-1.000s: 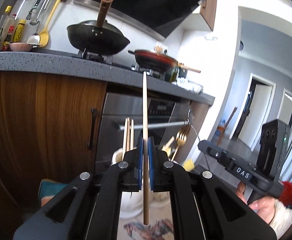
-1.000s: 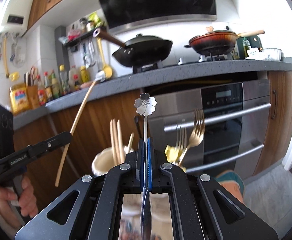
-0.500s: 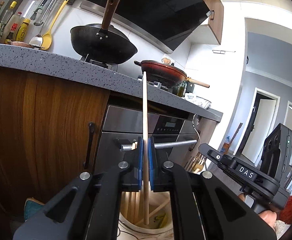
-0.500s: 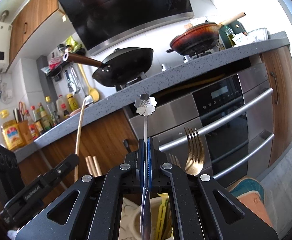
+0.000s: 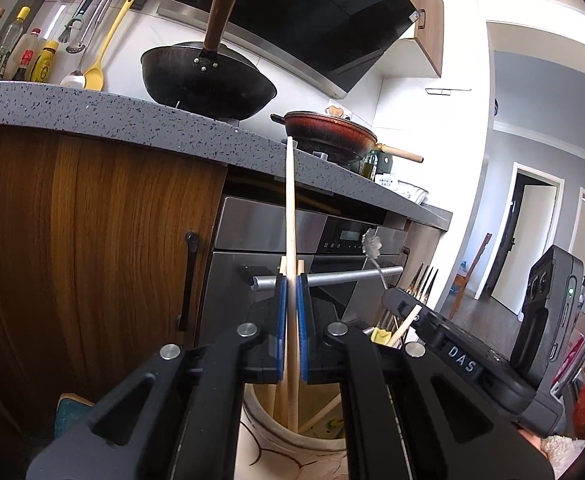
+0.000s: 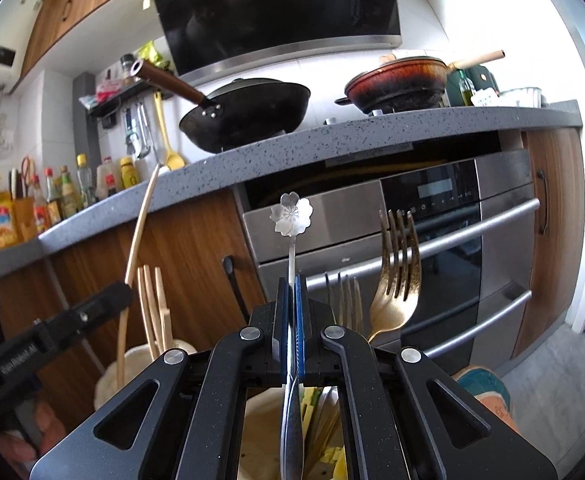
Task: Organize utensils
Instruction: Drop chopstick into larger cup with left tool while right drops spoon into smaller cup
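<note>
So right now my left gripper (image 5: 290, 332) is clamped on a long wooden chopstick (image 5: 290, 208), held upright, with its lower end already dipping into the cream holder (image 5: 292, 446) right under the jaws. There are a few other chopsticks in there already.

My right gripper (image 6: 291, 330) is pinched tight on a flower-topped spoon (image 6: 291, 216), handle up, bowl hanging over a second holder (image 6: 266, 420) with forks (image 6: 396, 280) in it. I think there are yellow bits down there too, but the fisheye squashes that corner, so I'm not sure.

To do this well, I'd keep each piece vertical, lower it until the tip is well below the rim, then let go gently so it leans on its neighbours instead of tipping out. Chopstick first, since it's basically in.
</note>
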A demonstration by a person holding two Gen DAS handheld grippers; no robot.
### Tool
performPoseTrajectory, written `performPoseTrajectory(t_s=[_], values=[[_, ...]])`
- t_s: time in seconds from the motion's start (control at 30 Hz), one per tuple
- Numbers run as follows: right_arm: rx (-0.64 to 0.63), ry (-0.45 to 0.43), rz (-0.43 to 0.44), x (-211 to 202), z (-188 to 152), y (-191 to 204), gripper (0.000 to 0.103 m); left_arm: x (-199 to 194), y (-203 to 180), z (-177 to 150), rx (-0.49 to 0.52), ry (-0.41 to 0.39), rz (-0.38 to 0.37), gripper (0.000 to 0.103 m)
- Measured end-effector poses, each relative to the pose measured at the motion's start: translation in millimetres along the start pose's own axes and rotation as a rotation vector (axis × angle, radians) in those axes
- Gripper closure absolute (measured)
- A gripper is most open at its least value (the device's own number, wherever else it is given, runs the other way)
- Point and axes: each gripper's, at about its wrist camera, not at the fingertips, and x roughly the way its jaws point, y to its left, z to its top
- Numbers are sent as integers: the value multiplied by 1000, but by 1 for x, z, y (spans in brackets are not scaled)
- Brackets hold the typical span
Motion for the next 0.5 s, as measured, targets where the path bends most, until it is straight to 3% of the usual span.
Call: performPoseTrajectory(t_s=[0.5], values=[[90,17,87,-19,-7,-17,99,-13,-6,-4,35,17,-19,98]])
